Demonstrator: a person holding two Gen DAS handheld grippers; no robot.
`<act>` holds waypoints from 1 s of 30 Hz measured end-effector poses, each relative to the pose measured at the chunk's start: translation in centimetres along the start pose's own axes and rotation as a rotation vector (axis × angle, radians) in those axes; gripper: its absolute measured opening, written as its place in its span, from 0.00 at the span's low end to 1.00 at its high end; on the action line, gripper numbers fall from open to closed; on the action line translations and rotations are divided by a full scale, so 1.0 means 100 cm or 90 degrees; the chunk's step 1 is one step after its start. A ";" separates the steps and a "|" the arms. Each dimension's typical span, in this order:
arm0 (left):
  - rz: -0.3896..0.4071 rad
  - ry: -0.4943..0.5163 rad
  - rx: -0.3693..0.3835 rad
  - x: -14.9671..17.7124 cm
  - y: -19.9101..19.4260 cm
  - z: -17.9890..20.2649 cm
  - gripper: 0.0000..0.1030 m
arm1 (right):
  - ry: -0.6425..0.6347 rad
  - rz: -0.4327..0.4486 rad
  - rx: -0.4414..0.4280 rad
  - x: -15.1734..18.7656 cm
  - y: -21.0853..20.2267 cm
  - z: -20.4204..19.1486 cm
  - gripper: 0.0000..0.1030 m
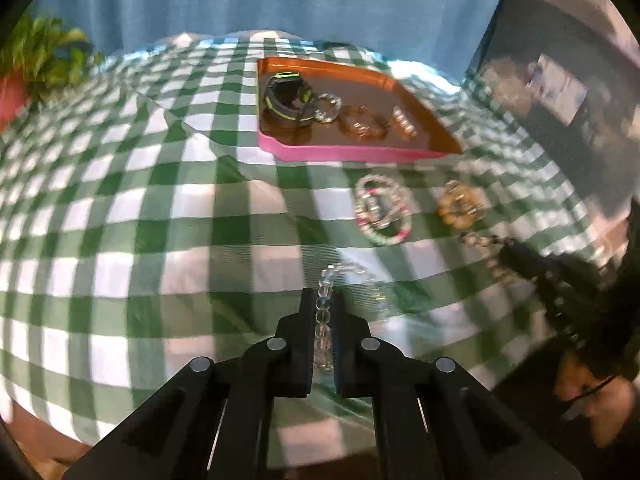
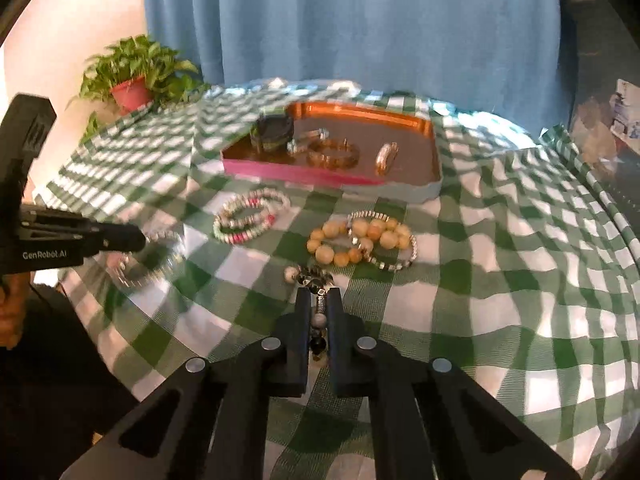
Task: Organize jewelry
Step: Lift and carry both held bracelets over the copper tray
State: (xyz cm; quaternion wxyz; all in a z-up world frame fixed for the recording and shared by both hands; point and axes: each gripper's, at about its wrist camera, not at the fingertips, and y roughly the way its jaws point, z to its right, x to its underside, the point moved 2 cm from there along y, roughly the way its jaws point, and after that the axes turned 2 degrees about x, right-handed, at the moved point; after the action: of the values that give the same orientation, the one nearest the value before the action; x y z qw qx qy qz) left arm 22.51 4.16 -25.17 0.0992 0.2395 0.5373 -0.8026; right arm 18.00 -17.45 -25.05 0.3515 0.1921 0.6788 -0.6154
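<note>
My left gripper (image 1: 323, 300) is shut on a clear bead bracelet (image 1: 352, 276) that hangs over the green checked cloth. My right gripper (image 2: 319, 298) is shut on a black and white bead bracelet (image 2: 310, 276). A pink tray (image 1: 340, 151) at the back holds a black and green watch (image 1: 286, 98), a clear bracelet, an amber bracelet (image 2: 334, 154) and a gold ring-like piece (image 2: 386, 158). On the cloth in front of the tray lie pink and white bracelets (image 2: 250, 220) and a large yellow bead bracelet (image 2: 360, 242).
A potted plant (image 2: 132, 80) in a red pot stands at the back left of the table. A blue curtain (image 2: 360, 20) hangs behind. The left gripper also shows in the right wrist view (image 2: 124, 238). The table edge runs along the left.
</note>
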 end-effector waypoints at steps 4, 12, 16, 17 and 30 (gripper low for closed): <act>0.019 -0.026 0.043 -0.007 -0.020 0.007 0.07 | 0.012 0.017 -0.013 -0.006 -0.014 -0.004 0.06; 0.064 -0.025 -0.022 -0.010 -0.062 0.031 0.07 | 0.035 0.045 -0.006 -0.018 -0.046 -0.014 0.06; 0.083 -0.019 -0.033 -0.008 -0.083 0.044 0.07 | 0.066 0.041 -0.005 -0.021 -0.057 -0.015 0.06; 0.085 -0.016 -0.031 -0.007 -0.087 0.046 0.07 | 0.073 0.042 -0.005 -0.022 -0.061 -0.015 0.06; 0.163 0.058 0.022 -0.010 -0.163 0.109 0.07 | 0.101 0.063 0.006 -0.040 -0.118 -0.024 0.06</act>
State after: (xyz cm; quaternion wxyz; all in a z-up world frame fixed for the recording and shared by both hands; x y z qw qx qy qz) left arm 13.57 0.68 -8.04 0.1718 0.3442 0.4922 -0.7808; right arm 11.93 -16.40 -13.95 0.3257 0.2749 0.6913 -0.5835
